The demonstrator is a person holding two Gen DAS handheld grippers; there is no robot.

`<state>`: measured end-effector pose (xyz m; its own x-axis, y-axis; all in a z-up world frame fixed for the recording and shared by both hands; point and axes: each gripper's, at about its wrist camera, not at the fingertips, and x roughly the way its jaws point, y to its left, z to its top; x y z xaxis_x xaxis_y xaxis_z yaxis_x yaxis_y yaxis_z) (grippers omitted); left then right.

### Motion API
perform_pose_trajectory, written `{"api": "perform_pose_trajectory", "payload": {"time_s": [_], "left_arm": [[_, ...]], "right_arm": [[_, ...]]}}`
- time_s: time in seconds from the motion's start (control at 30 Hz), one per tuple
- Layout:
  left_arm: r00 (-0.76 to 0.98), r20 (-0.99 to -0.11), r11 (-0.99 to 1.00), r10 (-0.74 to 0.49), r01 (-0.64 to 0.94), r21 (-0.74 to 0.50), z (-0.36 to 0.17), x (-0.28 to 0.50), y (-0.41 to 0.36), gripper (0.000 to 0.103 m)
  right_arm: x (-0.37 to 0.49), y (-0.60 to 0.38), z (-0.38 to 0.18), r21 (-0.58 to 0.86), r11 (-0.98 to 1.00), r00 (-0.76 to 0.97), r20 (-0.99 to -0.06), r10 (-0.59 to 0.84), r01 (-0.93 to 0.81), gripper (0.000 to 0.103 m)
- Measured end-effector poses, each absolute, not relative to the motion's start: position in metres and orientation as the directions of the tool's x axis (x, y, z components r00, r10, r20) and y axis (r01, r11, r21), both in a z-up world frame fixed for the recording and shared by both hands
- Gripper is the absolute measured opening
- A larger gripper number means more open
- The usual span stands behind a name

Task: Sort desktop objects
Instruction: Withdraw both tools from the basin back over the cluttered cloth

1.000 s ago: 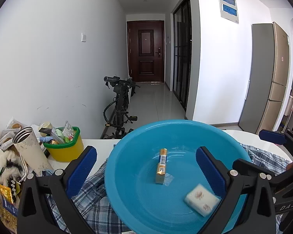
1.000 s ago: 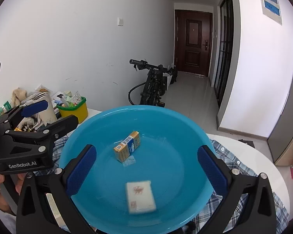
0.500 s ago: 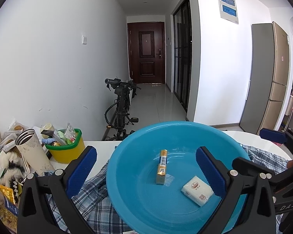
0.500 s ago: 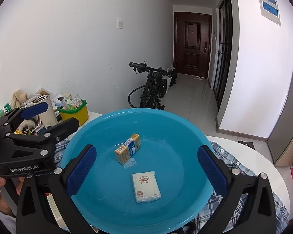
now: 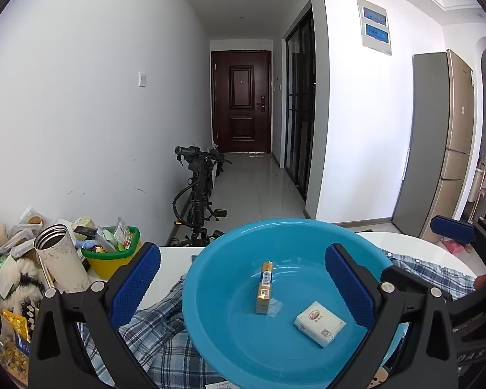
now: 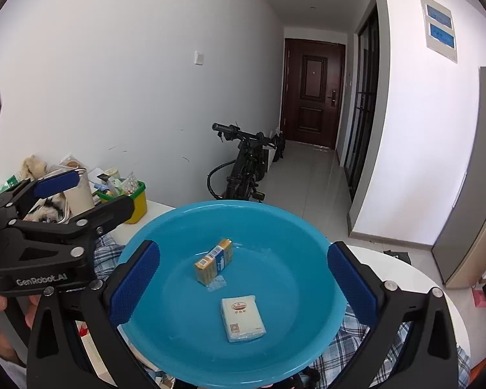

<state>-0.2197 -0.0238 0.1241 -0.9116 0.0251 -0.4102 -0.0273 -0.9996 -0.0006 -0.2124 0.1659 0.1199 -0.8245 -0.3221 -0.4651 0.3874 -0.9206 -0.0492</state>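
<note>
A blue plastic basin [image 5: 291, 223] [image 6: 226, 203] rests on a checked shirt on the white table. Inside it lie a yellow carton [image 5: 265, 287] [image 6: 214, 261] and a white tissue pack [image 5: 319, 323] [image 6: 242, 317], a little apart from each other. My left gripper [image 5: 242, 278] hovers open over the basin's near left side with nothing between its fingers. My right gripper [image 6: 243, 278] hangs open and empty above the basin's near edge. In the right wrist view the left gripper [image 6: 105, 191] shows at the left, held by a hand.
A checked shirt [image 5: 158, 334] spreads under the basin. At the left stand a metal-rimmed tumbler [image 5: 61, 259], a green and yellow bin [image 5: 113, 257] full of small items, snack packets [image 5: 14, 347] and a plush toy. A bicycle [image 5: 199, 194] leans by the wall beyond the table.
The tissue pack, blurred in motion inside the basin a second ago, now lies still. Both grippers have risen slightly and stay open.
</note>
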Motion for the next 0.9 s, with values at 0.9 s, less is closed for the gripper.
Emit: {"api": "perform_pose_trajectory", "payload": {"time_s": [0.9], "left_arm": [[-0.932,-0.362,-1.000,0.015,-0.017,0.002,0.154,-0.136,-0.016,0.103]], "right_arm": [[-0.139,0.190,0.142,-0.043,-0.930,-0.872,-0.367,-0.324,0.364,0.103]]}}
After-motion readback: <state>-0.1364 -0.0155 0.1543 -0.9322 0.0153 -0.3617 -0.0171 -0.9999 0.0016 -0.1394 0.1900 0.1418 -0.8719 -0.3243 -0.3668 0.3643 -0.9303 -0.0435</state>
